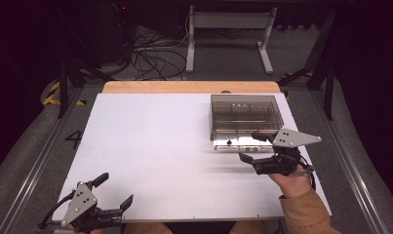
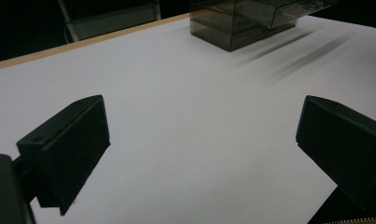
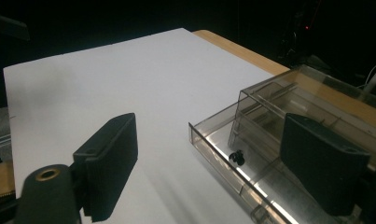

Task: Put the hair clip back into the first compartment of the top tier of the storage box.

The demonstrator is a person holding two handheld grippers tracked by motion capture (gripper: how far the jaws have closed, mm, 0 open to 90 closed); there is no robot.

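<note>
A smoky clear plastic box point(image 1: 246, 114) stands at the back right of the white board point(image 1: 150, 146). Its bottom drawer point(image 1: 238, 142) is pulled out towards me, and a small black piece point(image 1: 228, 143) lies inside. My right gripper point(image 1: 248, 146) hovers open at the drawer's front right corner, holding nothing. In the right gripper view the drawer point(image 3: 213, 145) and the black piece point(image 3: 237, 157) lie between the open jaws of the right gripper point(image 3: 213, 154). My left gripper point(image 1: 117, 189) is open and empty at the near left corner. The left gripper point(image 2: 202, 140) faces the box point(image 2: 241, 23) from afar.
The board rests on a wooden table whose far edge point(image 1: 184, 87) shows behind it. On the dark floor beyond are loose cables point(image 1: 150, 53) and a white frame point(image 1: 228, 29). Metal rails run along both sides of the table.
</note>
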